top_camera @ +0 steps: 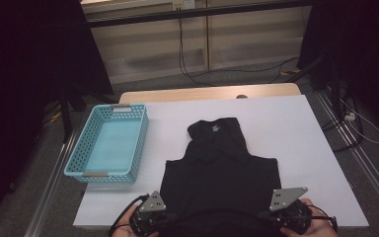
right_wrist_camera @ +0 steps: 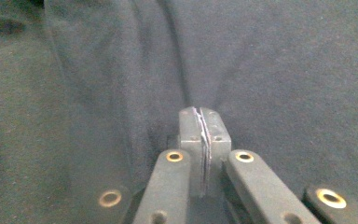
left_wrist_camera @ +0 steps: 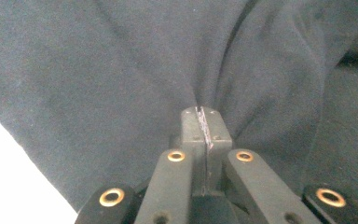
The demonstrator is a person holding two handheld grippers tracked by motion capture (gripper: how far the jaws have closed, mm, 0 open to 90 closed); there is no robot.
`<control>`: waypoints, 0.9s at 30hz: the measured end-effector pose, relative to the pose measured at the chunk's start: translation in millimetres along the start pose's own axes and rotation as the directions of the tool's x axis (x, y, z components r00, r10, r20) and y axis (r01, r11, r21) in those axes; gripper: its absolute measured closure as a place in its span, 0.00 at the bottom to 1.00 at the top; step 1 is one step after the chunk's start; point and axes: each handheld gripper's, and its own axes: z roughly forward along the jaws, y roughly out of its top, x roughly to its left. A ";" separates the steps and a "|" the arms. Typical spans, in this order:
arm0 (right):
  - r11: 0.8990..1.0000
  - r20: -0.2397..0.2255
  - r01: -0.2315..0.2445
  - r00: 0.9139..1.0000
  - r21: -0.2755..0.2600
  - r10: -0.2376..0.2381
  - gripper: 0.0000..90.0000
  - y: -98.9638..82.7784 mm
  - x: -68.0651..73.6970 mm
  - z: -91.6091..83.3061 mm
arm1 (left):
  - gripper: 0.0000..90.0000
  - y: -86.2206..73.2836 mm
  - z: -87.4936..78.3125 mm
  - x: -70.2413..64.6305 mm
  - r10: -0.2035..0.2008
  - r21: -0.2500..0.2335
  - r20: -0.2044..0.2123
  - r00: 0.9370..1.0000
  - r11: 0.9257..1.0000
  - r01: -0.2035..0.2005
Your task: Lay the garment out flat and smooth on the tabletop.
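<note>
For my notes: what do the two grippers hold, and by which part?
Both hold the black vest by its bottom hem: left gripper near one corner, right gripper near the other.

This looked like a lab or recording room set up for handling trials rather than a home. A white sheet covered the wooden counter, dark curtains hung at both sides, and cables ran loose over the grey carpet. Metal rails lay along the floor, and plain beige panels closed off the back.
</note>
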 end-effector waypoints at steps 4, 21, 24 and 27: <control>1.000 -0.008 -0.001 1.000 -0.003 0.001 0.96 0.1 1.0 -0.1 | 1.00 -2.2 -2.8 -2.1 -0.005 -0.009 0.009 1.000 1.000 0.005; 0.976 0.100 -0.061 0.991 -0.208 0.084 0.67 29.3 -52.2 -7.0 | 0.25 23.7 6.5 32.5 -0.121 -0.176 -0.123 0.985 0.979 0.098; 0.972 0.134 -0.083 0.984 -0.220 0.114 0.60 36.8 -71.9 -2.7 | 0.20 30.4 11.5 39.5 -0.120 -0.201 -0.143 0.982 0.976 0.090; 0.970 0.171 -0.096 0.976 -0.223 0.136 0.58 46.8 -89.6 -0.6 | 0.16 36.9 17.7 44.0 -0.099 -0.199 -0.144 0.985 0.978 0.069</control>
